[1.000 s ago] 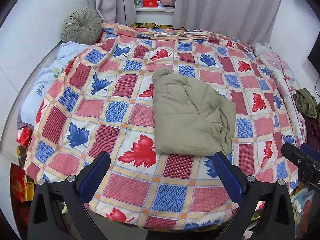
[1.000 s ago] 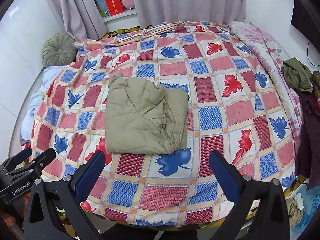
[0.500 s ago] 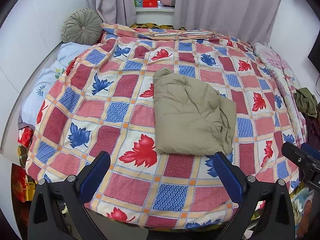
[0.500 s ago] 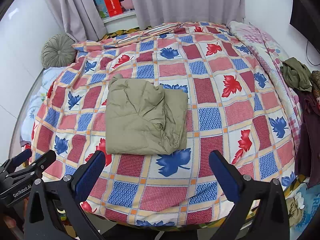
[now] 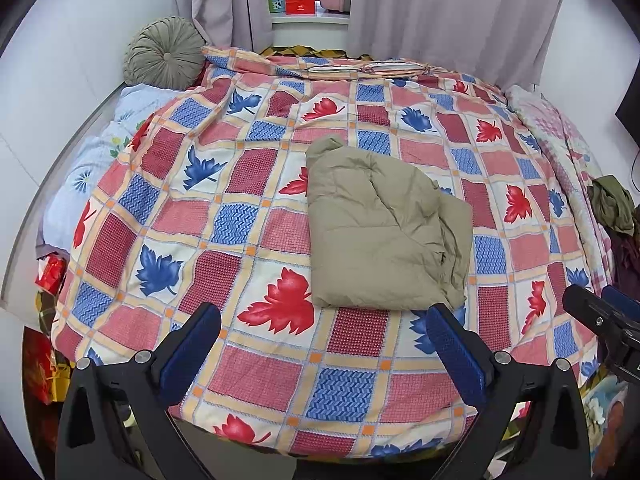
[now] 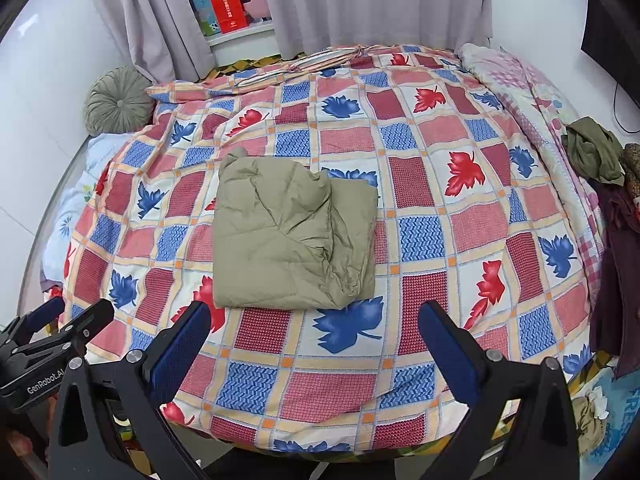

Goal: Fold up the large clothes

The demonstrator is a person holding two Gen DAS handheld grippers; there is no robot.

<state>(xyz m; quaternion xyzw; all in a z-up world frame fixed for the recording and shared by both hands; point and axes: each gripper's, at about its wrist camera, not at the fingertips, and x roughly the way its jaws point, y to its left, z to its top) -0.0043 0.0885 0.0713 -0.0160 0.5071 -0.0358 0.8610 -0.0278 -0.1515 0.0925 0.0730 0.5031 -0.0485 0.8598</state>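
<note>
A khaki padded garment point(image 5: 380, 232) point(image 6: 292, 236) lies folded into a squarish bundle near the middle of the bed, on a checked cover with red and blue leaves point(image 5: 248, 216) point(image 6: 440, 216). My left gripper point(image 5: 324, 344) is open near the bed's front edge, short of the bundle, with nothing between its blue pads. My right gripper point(image 6: 316, 340) is also open there, empty, with the bundle just ahead of its left finger. Each gripper shows at the edge of the other's view: the right gripper point(image 5: 604, 324), the left gripper point(image 6: 48, 340).
A round green cushion point(image 5: 164, 54) sits at the far left corner by the wall. Grey curtains point(image 5: 440, 12) and a sill with a red box point(image 6: 226, 6) lie behind the bed. Loose dark clothes point(image 6: 596, 156) pile at the right edge. Bags point(image 5: 44, 360) crowd the floor at left.
Both grippers have drifted very slightly, so the bed sits a touch differently in each view. The bundle has not moved and both grippers stay open.
</note>
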